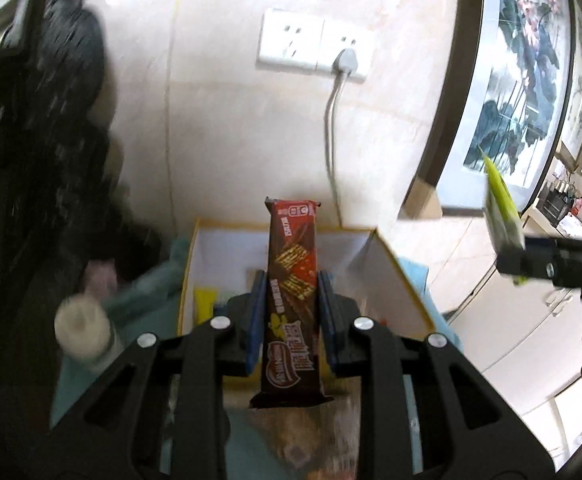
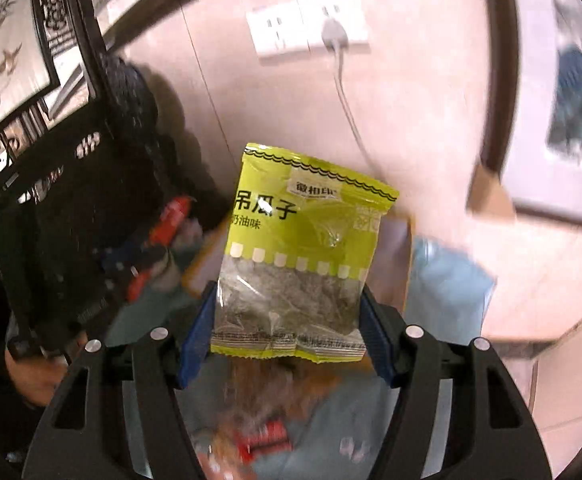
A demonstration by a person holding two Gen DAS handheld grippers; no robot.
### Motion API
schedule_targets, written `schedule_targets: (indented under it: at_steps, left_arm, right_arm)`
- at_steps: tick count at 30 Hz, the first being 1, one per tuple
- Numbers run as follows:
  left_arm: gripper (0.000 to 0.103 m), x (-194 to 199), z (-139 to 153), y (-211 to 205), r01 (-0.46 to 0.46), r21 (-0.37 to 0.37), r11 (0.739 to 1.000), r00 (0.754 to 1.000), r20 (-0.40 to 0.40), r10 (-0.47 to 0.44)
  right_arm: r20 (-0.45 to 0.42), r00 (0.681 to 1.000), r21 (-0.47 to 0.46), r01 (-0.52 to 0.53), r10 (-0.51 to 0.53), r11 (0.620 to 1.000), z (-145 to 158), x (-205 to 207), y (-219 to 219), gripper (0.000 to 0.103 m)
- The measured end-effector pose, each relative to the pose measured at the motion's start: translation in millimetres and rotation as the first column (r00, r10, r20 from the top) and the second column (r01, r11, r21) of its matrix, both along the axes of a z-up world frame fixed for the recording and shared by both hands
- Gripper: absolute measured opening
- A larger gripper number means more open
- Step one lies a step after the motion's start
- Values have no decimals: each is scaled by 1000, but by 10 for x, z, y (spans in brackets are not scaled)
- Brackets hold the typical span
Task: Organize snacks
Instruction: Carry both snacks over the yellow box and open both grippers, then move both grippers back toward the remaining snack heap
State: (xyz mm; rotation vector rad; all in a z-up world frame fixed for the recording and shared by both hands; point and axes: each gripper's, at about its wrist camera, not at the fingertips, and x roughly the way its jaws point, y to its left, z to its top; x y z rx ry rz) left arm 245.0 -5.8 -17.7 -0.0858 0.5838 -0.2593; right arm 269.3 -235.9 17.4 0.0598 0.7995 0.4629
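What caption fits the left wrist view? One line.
Left gripper clamps a red-brown biscuit pack above the open white box.

Both cameras sit just behind their own jaws and look forward and slightly down toward the wall socket [image 1: 313, 46]. The left wrist view faces it nearly square, with the open white box [image 1: 391, 280] close below it. The right wrist view looks from further right, tilted, with the socket [image 2: 309, 24] up top. Both views share the socket, its grey cable [image 1: 331, 128] and the framed painting [image 1: 519, 80] right of it; the left view also catches the right gripper [image 1: 511, 256].
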Motion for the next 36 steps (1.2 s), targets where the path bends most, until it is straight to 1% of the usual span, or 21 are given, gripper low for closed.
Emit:
schedule_targets:
  at_steps: [1, 3, 4, 5, 6, 7, 8, 9, 11, 13, 15, 18, 19, 22, 24, 26, 27, 29, 32, 34, 36]
  left_arm:
    - [24, 92, 75, -27, 2, 6, 1000, 1000, 10, -2]
    - [25, 283, 173, -81, -7, 31, 999, 1000, 26, 6]
    - [44, 383, 179, -106, -12, 49, 999, 1000, 23, 11]
    - [66, 480, 164, -125, -19, 70, 997, 1000, 12, 18]
    - [99, 601, 116, -151, -43, 101, 994, 999, -9, 44]
    - [99, 658, 78, -152, -72, 123, 990, 997, -8, 74]
    - [99, 717, 13, -164, -77, 155, 985, 996, -21, 82]
    - [99, 728, -31, -160, -76, 170, 983, 996, -30, 82]
    - [99, 675, -143, -133, -64, 180, 982, 997, -32, 71]
    - [99, 616, -278, -87, -68, 202, 977, 996, -44, 79]
    - [99, 517, -449, -5, -81, 181, 980, 993, -71, 96]
    - [99, 290, -697, 140, -112, 129, 985, 986, -107, 127]
    - [99, 225, -749, 166, -119, 119, 986, 985, -111, 132]
    - [99, -98, -1051, 292, -116, 64, 991, 981, -152, 125]
    - [99, -317, -1284, 313, -97, 63, 993, 976, -191, 108]
    - [99, -557, -1540, 306, -76, 84, 994, 968, -232, 94]
    - [99, -660, -1636, 295, -63, 91, 994, 965, -248, 84]
    - [99, -838, -1765, 261, -40, 108, 993, 964, -259, 67]
    - [99, -1085, -1902, 147, 21, 152, 988, 965, -261, 20]
    - [99, -1220, -1961, 11, 71, 187, 980, 968, -251, -22]
    - [99, -1296, -2005, -170, 113, 219, 969, 970, -237, -60]
  right_arm:
    - [6, 1000, -4, -3, 3, 1000, 60, 78, 24, 67]
    - [-16, 1000, 3, -6, 6, 1000, 73, 346, 109, 68]
    - [-42, 999, 20, -4, 5, 1000, 58, 496, 129, 69]
    - [-71, 997, 3, 14, -13, 1000, -4, 644, 159, 74]
    - [-88, 994, -42, 56, -59, 998, -85, 761, 180, 77]
    - [-100, 991, -69, 83, -89, 994, -185, 824, 229, 77]
    - [-112, 988, -72, 94, -102, 993, -245, 864, 233, 77]
    - [-121, 987, -54, 100, -106, 994, -309, 861, 213, 77]
    - [-137, 987, -27, 83, -86, 996, -408, 795, 209, 77]
    - [-152, 986, -35, 59, -64, 998, -583, 704, 288, 77]
    - [-171, 984, -38, 44, -50, 998, -694, 621, 355, 77]
    - [-194, 980, -32, 30, -35, 999, -827, 381, 358, 77]
    - [-196, 980, -37, 22, -29, 999, -907, 233, 350, 77]
    - [-240, 971, -40, 2, -11, 999, -1199, -106, 352, 77]
    - [-286, 958, -65, -15, -4, 998, -1472, -355, 426, 78]
    - [-331, 944, -68, -8, -15, 998, -1687, -516, 463, 78]
    - [-352, 935, -59, 14, -34, 998, -1800, -596, 447, 78]
    - [-385, 921, -46, 51, -65, 998, -1914, -658, 410, 78]
    - [-421, 902, -39, 88, -96, 995, -2002, -667, 416, 78]
    - [-432, 897, -33, 90, -96, 995, -1973, -606, 484, 83]
    - [-440, 893, -50, 84, -98, 995, -1974, -517, 594, 88]
